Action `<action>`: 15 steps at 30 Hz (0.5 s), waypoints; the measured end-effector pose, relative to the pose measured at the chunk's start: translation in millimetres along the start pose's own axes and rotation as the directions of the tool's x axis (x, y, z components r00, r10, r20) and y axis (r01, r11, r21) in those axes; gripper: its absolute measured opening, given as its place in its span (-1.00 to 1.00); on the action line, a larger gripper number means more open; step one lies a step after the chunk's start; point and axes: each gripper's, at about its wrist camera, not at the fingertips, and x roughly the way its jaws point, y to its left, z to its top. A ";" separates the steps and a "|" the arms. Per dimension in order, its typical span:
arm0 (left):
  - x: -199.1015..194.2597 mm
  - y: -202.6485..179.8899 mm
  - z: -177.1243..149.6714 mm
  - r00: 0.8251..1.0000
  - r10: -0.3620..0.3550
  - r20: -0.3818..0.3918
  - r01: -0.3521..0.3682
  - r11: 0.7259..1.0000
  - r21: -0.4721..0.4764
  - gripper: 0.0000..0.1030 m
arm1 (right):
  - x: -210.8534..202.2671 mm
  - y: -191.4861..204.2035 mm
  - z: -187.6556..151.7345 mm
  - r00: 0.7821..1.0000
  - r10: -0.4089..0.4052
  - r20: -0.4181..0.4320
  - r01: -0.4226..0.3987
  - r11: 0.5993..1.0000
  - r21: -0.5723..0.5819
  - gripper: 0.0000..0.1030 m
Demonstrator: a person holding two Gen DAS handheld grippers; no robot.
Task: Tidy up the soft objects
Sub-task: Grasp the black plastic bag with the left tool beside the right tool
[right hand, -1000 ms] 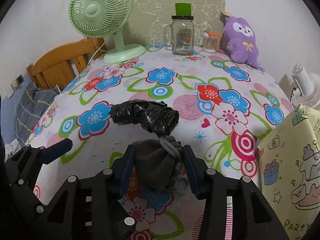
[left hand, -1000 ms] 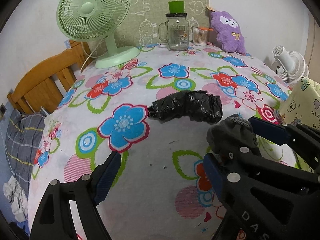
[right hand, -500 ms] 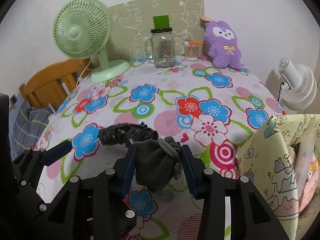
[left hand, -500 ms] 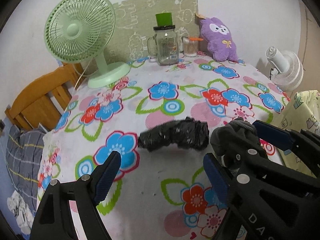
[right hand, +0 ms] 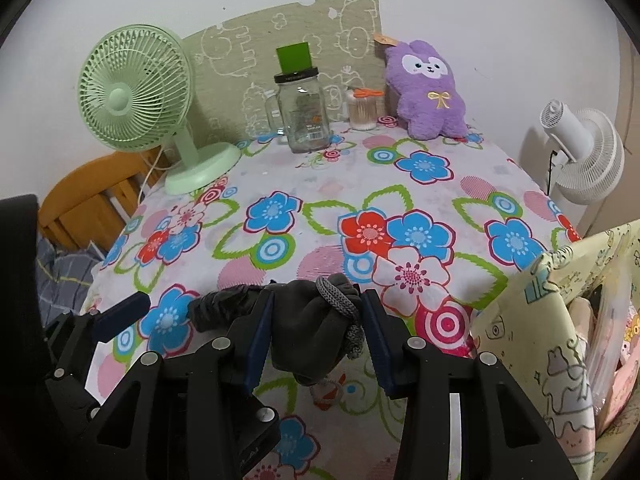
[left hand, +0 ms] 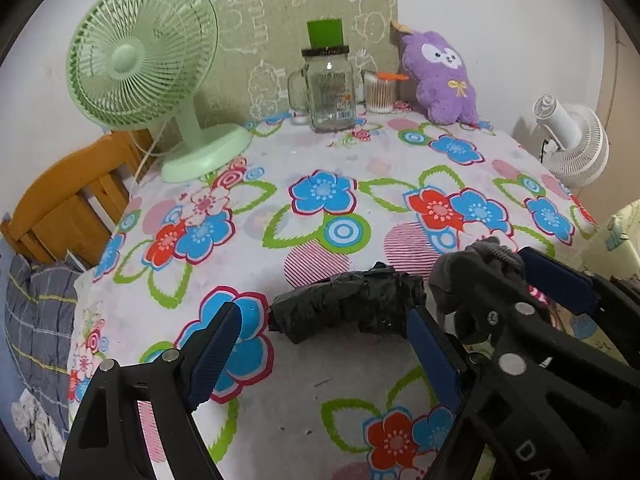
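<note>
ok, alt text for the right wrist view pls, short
The right gripper holds a dark grey cloth bundle between its jaws above a floral tablecloth. A crumpled black bag lies just left; a yellow cartoon-print bag stands open at right. A green fan, glass jar and purple plush line the far edge.

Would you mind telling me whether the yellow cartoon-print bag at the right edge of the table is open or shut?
Open. In the right wrist view the yellow bag gapes at its mouth, and pinkish items show inside; what they are is unclear.
</note>
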 end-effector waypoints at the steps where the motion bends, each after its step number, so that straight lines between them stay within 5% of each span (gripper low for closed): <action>1: 2.8 0.5 0.5 1.000 -0.003 -0.001 0.003 1.000 -0.002 0.67 | 2.4 0.0 0.0 1.000 -0.004 -0.001 0.004 1.000 0.003 -0.09; 15: 32.6 -0.8 0.3 0.998 -0.069 -0.002 0.069 0.997 -0.034 0.67 | 29.8 -6.1 -1.4 0.998 -0.038 -0.041 0.038 0.999 0.016 -0.09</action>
